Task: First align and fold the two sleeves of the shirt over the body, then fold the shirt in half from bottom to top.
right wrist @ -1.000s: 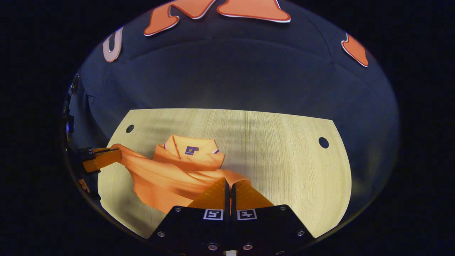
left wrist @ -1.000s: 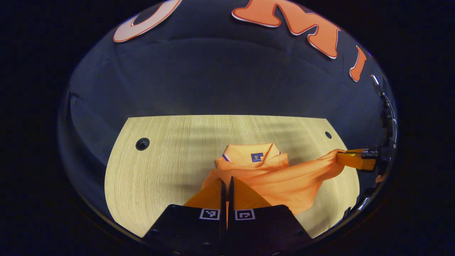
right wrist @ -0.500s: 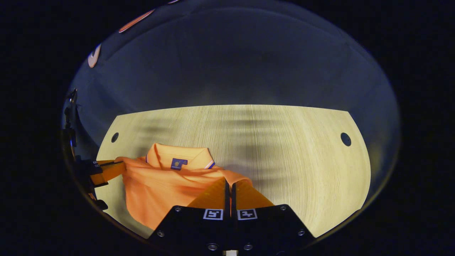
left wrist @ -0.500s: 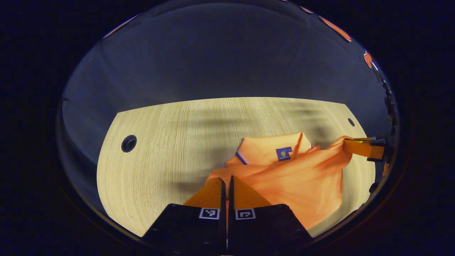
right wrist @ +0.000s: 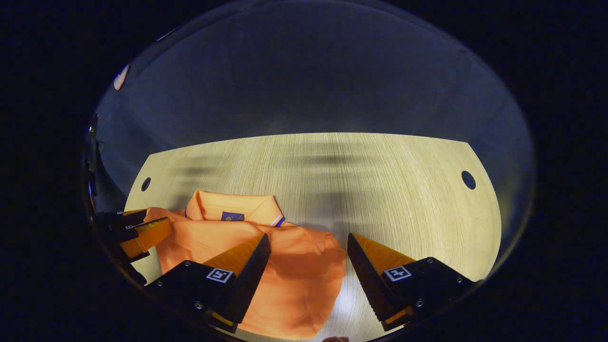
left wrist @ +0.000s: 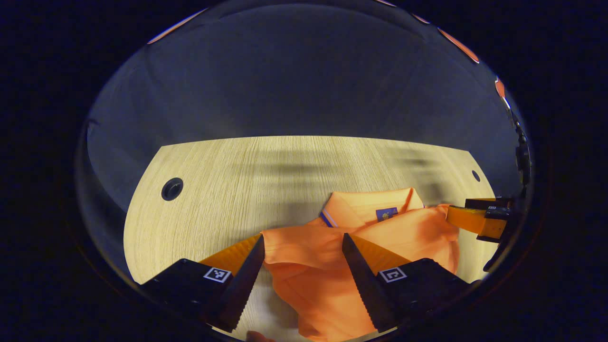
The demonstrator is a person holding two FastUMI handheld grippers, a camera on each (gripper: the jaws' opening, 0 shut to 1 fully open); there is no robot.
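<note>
An orange polo shirt (left wrist: 361,247) lies folded on the light wood table (left wrist: 247,190), collar (left wrist: 375,204) at the far side with a small blue tag. My left gripper (left wrist: 303,240) stands open just above the shirt's near-left edge, cloth showing between its fingers but not pinched. In the right gripper view the same shirt (right wrist: 266,266) lies at the lower left. My right gripper (right wrist: 308,240) is open over the shirt's right edge. The other gripper appears at the right edge of the left gripper view (left wrist: 479,216) and at the left edge of the right gripper view (right wrist: 137,230).
The table has a round cable hole near each far corner (left wrist: 172,188) (right wrist: 468,179). Bare wood stretches left of the shirt in the left gripper view and right of it in the right gripper view. The dark cloth wall rises behind the table's far edge.
Both grippers were shut on the shirt's hem, carrying it up towards the collar. Now both have opened and let go, and the cloth lies folded on the table.
</note>
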